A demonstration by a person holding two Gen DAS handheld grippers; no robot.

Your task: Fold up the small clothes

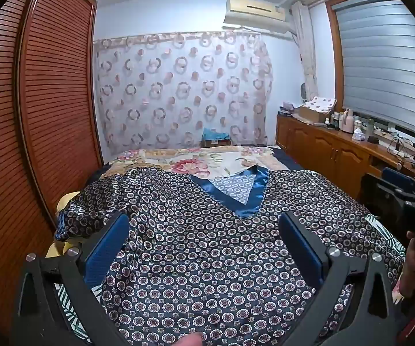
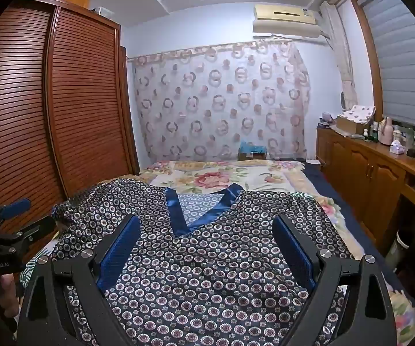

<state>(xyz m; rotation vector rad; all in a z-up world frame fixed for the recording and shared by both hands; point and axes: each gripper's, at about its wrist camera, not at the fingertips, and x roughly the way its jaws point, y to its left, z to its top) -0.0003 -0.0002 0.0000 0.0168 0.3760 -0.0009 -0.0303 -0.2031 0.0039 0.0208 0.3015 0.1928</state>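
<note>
Now patterned top (image 1: pixel 195 245) spread flat on bed (image 1: pixel 230 158), neckline far side. Left claw (image 1: pixel 204 225) and right claw (image 2: pixel 206 227) both wide open, holding nothing, hovering over garment. Best grab left sleeve (image 1: pixel 92 204) edge first, fold inward without dragging slippery fabric.

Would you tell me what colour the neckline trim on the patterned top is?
The V-neck trim is shiny blue satin, clearest in the left wrist view.
</note>
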